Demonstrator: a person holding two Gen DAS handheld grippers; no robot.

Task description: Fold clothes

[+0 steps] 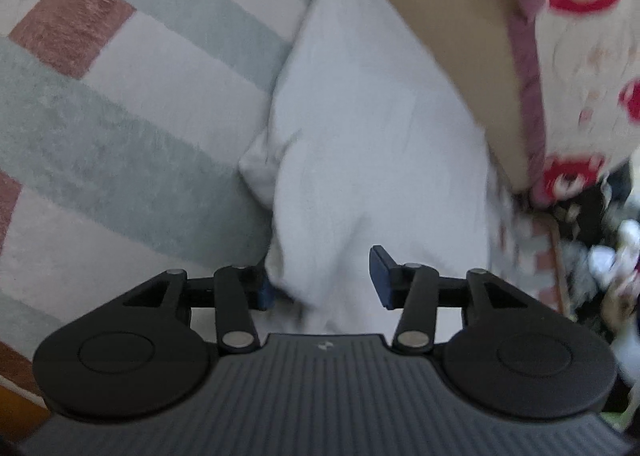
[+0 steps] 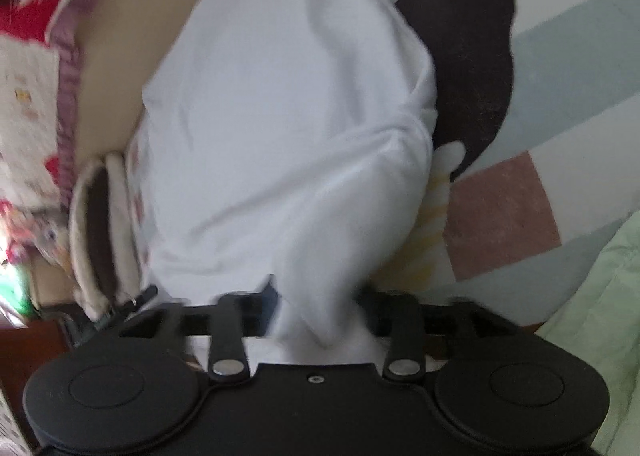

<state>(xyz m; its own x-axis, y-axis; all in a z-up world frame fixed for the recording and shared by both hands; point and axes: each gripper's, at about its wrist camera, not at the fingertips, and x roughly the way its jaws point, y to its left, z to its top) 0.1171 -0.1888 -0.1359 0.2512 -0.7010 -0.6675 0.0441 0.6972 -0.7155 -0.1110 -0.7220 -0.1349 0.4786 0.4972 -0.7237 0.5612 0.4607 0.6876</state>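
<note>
Left wrist view: left gripper (image 1: 325, 276) at lower centre, blue-padded fingers (image 1: 380, 276) spread wide. A white cotton garment (image 1: 360, 128) runs from top centre down between them; the cloth covers part of the left pad and stands clear of the right one. Whether the garment is pinched cannot be told. Left of the garment lies a checked blanket of pale green, white and dusty-pink blocks (image 1: 120, 104). Upper right: a tan flat surface (image 1: 452, 16) and a cream fabric with red print and mauve border (image 1: 580, 36), blurred.

Right wrist view: right gripper (image 2: 316, 304) at lower centre. The same white garment (image 2: 280, 116) fills mid-frame and drapes over both fingers, hiding the tips; gap cannot be told. A dark brown rounded patch (image 2: 476, 68) shows on the blanket at upper right. A pale green cloth (image 2: 600, 316) sits at lower right.
</note>
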